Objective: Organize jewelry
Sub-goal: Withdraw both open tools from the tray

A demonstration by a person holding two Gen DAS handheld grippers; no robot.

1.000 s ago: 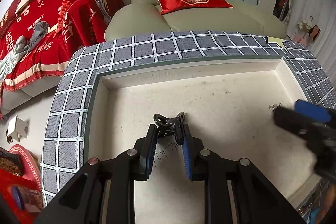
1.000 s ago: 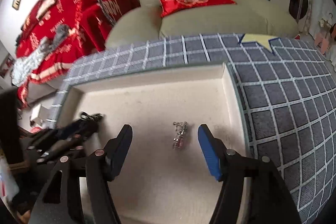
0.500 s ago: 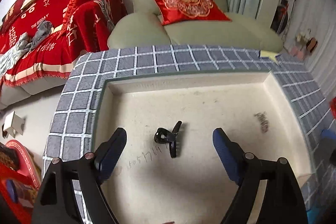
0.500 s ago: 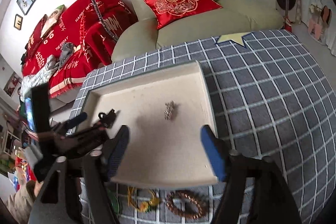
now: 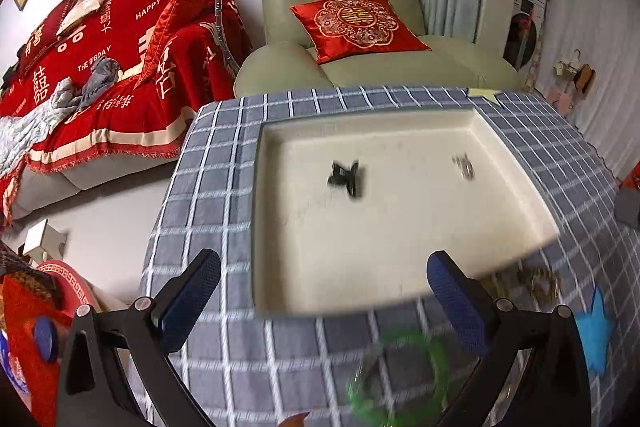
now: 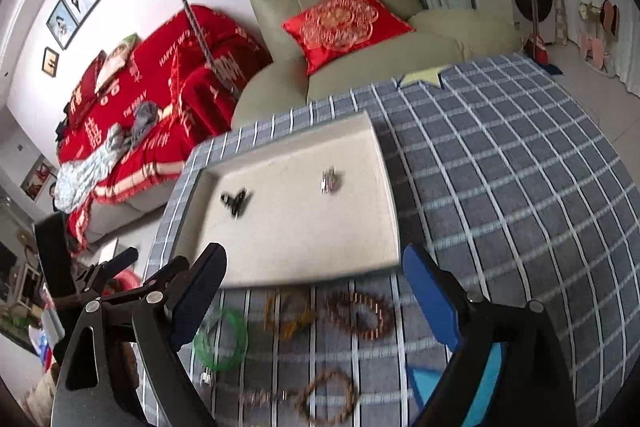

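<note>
— Jewelry first: where does it lie?

— Two pieces sit in the cream tray [image 5: 400,247]: a black hair claw [image 5: 346,177] left of centre and a small silver piece [image 5: 464,165] toward the upper right. They are well apart. The rest is on the checked cloth [image 6: 500,187] below the tray's near edge in the right wrist view: a green bangle [image 6: 220,341] at lower left, a yellowish piece [image 6: 290,317] beside it, a brown bead bracelet [image 6: 360,313] right of that, and another brown bead loop [image 6: 326,401] near the bottom.

— And the left gripper [image 5: 324,299]?

— Its blue pads [image 5: 188,299] stand spread wide, with nothing between them. It hangs above the tray's near edge; the blurred green bangle [image 5: 400,375] shows low in the frame.

— The right gripper [image 6: 314,301]?

— Also spread wide and holding nothing. Its pads [image 6: 430,299] frame the loose pieces on the cloth, touching none of them. The left tool's black tip shows at the left edge.
</note>
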